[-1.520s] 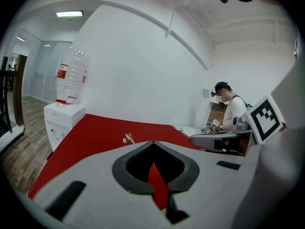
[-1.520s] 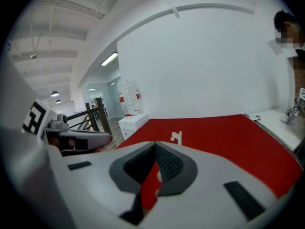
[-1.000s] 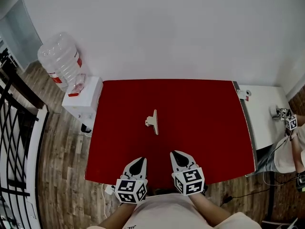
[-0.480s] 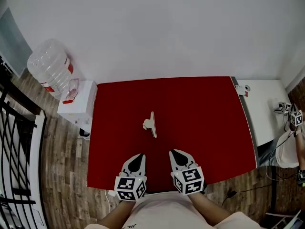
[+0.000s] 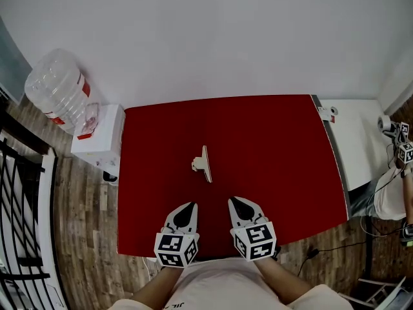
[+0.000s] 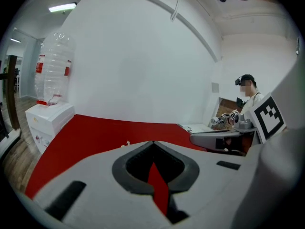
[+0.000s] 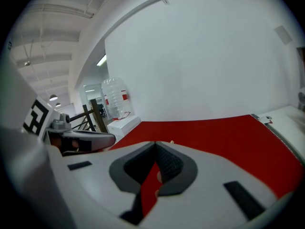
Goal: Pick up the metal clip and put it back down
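Observation:
The metal clip, pale and small, lies on the red table a little left of its middle. Both grippers hover over the near edge, short of the clip and apart from it. My left gripper is shut with nothing in it, and my right gripper is shut and empty too. In the left gripper view only a sliver of the clip peeks over the closed tips of that gripper. The right gripper view shows the same clip just beyond its gripper.
A white water dispenser with a clear bottle stands off the table's left side, and a black railing runs further left. A white side table adjoins the right edge, where another person sits. A white wall lies behind.
Both shut grippers have edged forward a little toward the clip. The head view has shifted, so the table sits slightly higher in the picture. The clip has not moved.

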A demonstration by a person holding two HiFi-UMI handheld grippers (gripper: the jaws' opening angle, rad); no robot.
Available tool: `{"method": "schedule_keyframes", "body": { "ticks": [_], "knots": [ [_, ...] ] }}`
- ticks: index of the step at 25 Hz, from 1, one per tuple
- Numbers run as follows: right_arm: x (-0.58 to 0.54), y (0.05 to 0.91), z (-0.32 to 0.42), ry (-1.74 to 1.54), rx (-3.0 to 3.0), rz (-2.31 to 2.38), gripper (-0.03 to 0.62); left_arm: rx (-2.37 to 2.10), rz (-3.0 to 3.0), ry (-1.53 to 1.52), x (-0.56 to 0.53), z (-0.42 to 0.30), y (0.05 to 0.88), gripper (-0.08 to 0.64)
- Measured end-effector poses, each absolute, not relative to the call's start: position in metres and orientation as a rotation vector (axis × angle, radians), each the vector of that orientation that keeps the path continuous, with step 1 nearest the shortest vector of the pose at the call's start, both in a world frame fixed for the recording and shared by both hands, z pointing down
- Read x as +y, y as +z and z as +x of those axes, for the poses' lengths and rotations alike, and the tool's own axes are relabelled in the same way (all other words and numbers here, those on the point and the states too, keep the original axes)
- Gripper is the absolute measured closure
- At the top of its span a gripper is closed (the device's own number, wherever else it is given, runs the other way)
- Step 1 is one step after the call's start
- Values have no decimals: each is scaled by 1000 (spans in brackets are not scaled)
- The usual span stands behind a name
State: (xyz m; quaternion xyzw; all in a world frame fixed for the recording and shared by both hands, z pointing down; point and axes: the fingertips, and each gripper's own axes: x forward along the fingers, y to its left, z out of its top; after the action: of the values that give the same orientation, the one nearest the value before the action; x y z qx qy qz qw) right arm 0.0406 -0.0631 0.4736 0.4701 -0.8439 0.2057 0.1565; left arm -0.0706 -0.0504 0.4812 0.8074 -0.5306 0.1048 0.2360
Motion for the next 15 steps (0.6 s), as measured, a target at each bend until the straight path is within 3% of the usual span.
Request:
{"method": "schedule_keyframes", "body": {
  "ticks": [15],
  "knots": [
    [-122, 513, 23, 632, -2381, 1359, 586, -1428, 2134, 300, -113, -92, 533, 555]
  ]
}}
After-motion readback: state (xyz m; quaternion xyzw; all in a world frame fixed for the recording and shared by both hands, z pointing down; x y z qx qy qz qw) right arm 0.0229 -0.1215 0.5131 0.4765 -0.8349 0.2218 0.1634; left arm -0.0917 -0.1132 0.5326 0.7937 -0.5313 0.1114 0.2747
